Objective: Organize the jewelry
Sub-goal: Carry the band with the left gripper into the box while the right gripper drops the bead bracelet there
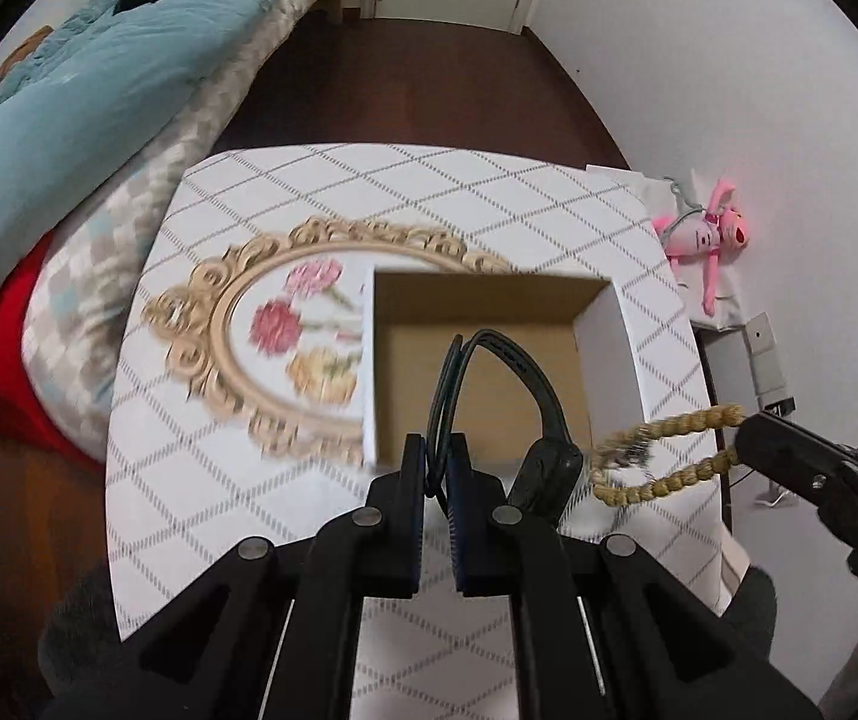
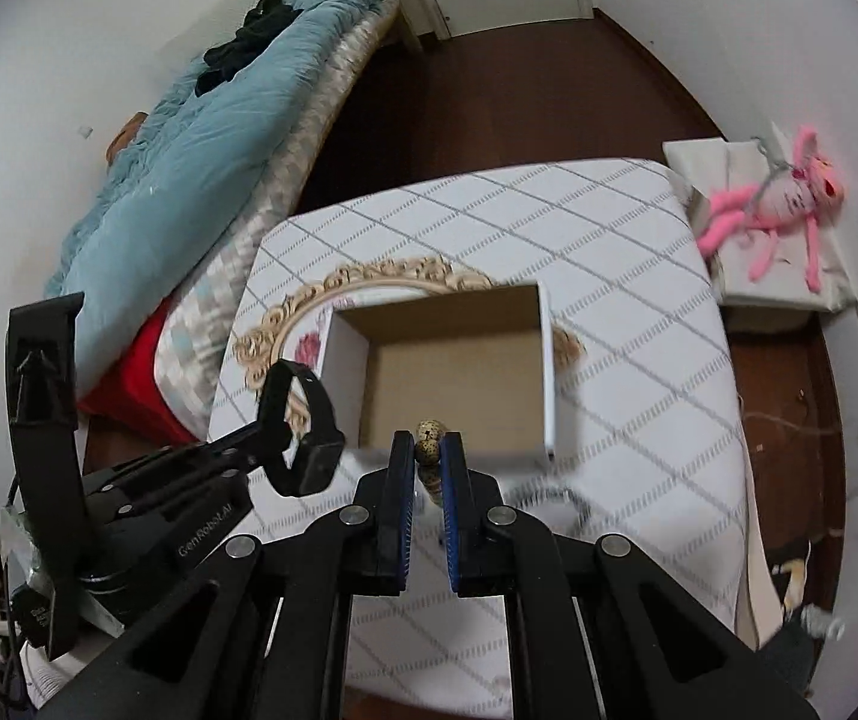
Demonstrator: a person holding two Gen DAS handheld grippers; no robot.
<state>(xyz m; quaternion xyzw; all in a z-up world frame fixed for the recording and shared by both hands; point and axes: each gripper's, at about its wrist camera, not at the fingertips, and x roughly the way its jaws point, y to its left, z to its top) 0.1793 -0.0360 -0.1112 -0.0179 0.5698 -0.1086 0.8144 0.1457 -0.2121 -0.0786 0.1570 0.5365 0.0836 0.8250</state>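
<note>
An open cardboard box (image 1: 600,324) with white outer walls stands on the checked table; it also shows in the right wrist view (image 2: 549,372), and looks empty inside. My left gripper (image 1: 438,462) is shut on a black wristband (image 1: 540,396) and holds it above the box's near edge; the band also shows in the right wrist view (image 2: 315,420). My right gripper (image 2: 428,450) is shut on a tan beaded bracelet (image 2: 429,431), which hangs as a loop in the left wrist view (image 1: 663,456), just right of the box.
An oval gold-framed floral tray (image 1: 237,324) lies on the table (image 1: 489,192) under the box's left side. A bed with a blue quilt (image 1: 99,78) runs along the left. A pink plush toy (image 1: 711,234) lies on a white stand at the right.
</note>
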